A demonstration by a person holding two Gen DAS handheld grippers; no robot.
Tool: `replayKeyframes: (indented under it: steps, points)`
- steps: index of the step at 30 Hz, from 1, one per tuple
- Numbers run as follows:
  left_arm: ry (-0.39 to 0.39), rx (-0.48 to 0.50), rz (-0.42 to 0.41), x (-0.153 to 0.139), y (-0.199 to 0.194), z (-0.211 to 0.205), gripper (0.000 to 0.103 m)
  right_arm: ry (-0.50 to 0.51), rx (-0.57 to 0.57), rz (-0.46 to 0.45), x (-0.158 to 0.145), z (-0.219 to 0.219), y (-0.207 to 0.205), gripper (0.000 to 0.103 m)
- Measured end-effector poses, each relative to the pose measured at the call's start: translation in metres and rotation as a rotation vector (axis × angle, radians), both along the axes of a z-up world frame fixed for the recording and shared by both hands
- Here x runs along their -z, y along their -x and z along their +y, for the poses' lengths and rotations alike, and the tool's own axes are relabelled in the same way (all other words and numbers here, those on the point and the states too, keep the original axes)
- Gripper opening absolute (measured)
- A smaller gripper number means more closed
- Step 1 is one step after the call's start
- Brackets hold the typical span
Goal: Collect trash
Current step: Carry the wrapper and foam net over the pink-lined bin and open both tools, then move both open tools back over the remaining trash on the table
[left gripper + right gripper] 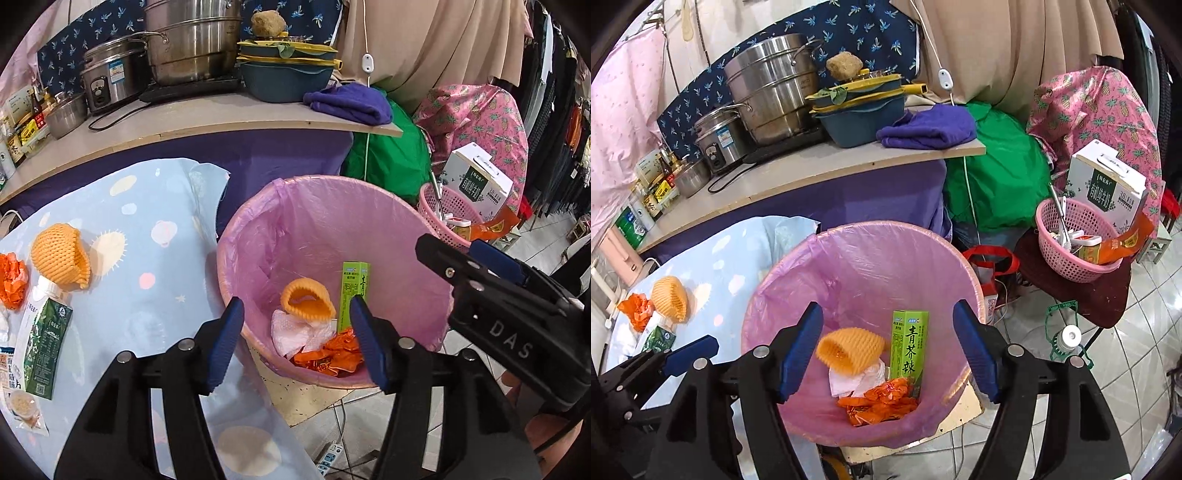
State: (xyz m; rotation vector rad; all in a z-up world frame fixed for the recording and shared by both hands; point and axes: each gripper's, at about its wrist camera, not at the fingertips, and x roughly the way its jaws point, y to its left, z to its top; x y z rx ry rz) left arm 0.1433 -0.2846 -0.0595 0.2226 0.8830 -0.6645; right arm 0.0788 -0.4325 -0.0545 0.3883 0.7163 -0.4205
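Blue-clothed table [147, 206] holds foam net [61, 262], orange wrapper [13, 280], carton [44, 332].

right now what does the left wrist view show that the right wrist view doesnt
Only the left wrist view shows the cream snack packet at the table's near edge and the white power strip on the floor.

Only the right wrist view shows the red-handled bag behind the bin and the white-capped bottle in a green holder on the tiles.

Both show the pink-lined trash bin holding a green box, an orange foam net and orange wrappers. Both grippers, left and right, are open and empty above it.
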Motion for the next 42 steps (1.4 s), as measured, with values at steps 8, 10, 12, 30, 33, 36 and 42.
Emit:
replayKeyframes:
  steps: [8, 10, 12, 30, 33, 36, 42]
  points:
    - [0.013, -0.031, -0.033, -0.014, 0.009, 0.023, 0.056, 0.01, -0.024, -0.027, -0.018, 0.021, 0.011, 0.07]
    - [0.019, -0.042, -0.04, -0.019, 0.012, 0.035, 0.057, 0.011, -0.036, -0.038, -0.024, 0.029, 0.015, 0.071]
    - [0.032, -0.063, -0.037, -0.023, 0.014, 0.05, 0.059, 0.019, -0.052, -0.047, -0.029, 0.041, 0.018, 0.073]
    - [-0.028, -0.438, 0.002, -0.013, 0.007, 0.251, 0.078, 0.051, -0.276, -0.038, -0.042, 0.178, 0.014, 0.076]
    - [-0.041, -0.505, 0.011, -0.007, 0.004, 0.287, 0.081, 0.053, -0.322, -0.031, -0.039, 0.208, 0.01, 0.076]
    - [-0.032, -0.557, 0.025, 0.0, 0.001, 0.324, 0.087, 0.039, -0.367, -0.019, -0.033, 0.235, 0.003, 0.076]
    - [0.041, -0.63, 0.069, 0.017, -0.009, 0.376, 0.089, -0.007, -0.429, 0.008, -0.017, 0.279, -0.008, 0.076]
